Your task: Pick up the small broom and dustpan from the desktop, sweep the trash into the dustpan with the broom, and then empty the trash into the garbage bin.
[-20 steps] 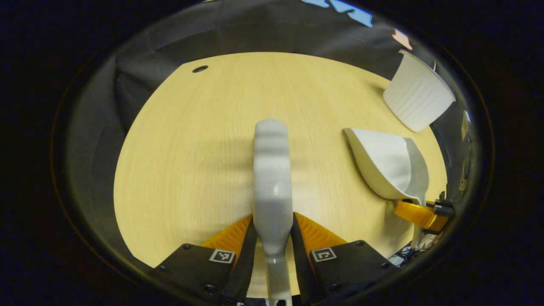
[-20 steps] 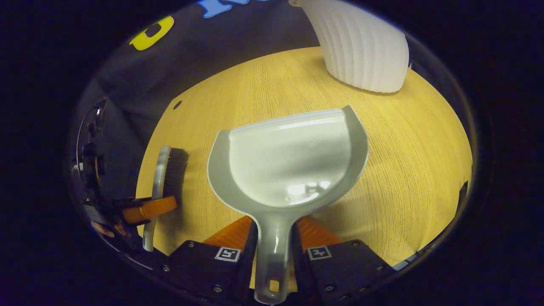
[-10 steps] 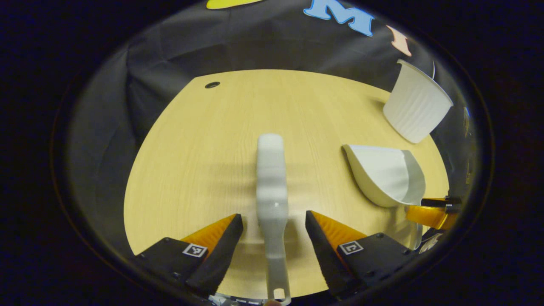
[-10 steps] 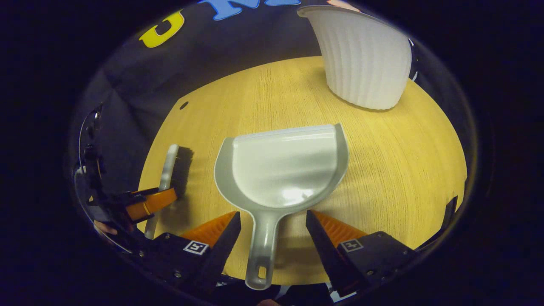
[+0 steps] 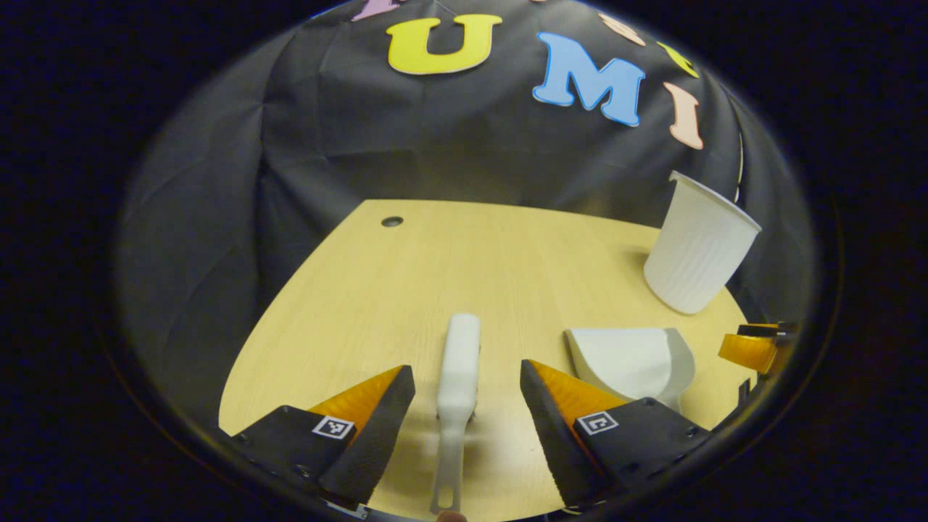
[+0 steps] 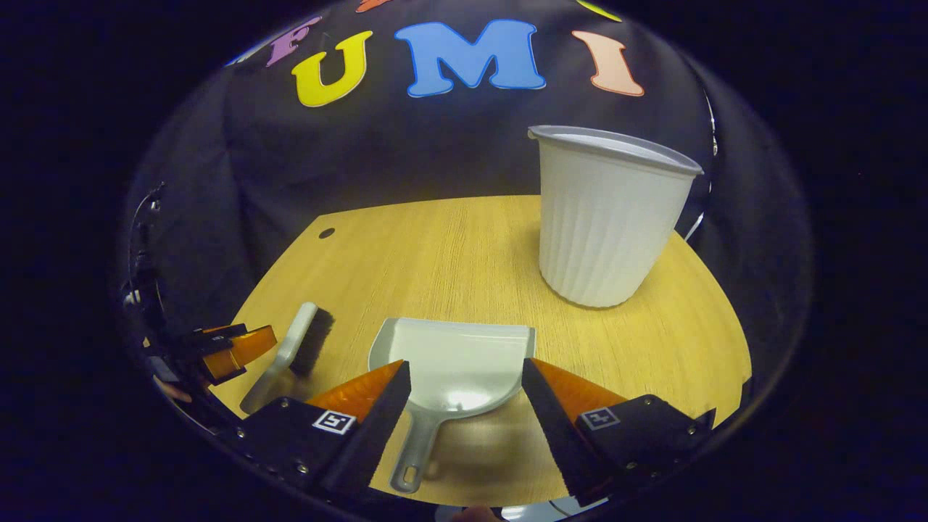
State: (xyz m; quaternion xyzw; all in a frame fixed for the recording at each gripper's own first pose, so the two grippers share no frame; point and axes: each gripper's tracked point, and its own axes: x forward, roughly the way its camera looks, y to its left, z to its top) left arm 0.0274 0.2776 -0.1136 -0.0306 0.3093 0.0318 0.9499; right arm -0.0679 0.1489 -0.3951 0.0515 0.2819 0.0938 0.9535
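Item: left hand-held gripper (image 5: 467,377), right hand-held gripper (image 6: 464,373), both now apart and drawn back. I have released broom (image 5: 460,366) and dustpan (image 6: 453,362); both lie on table (image 6: 471,239) near bin (image 6: 605,217). Task appears finished.

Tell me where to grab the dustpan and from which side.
Grip the dustpan by its narrow handle, which points back toward the right tongs. Come in low from the handle end, one finger on each side; the broad scoop lies flat on the desk, too wide to pinch.

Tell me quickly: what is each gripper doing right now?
Left gripper: open, holding nothing; broom lies between its fingers.
Right gripper: open, holding nothing; dustpan lies below.
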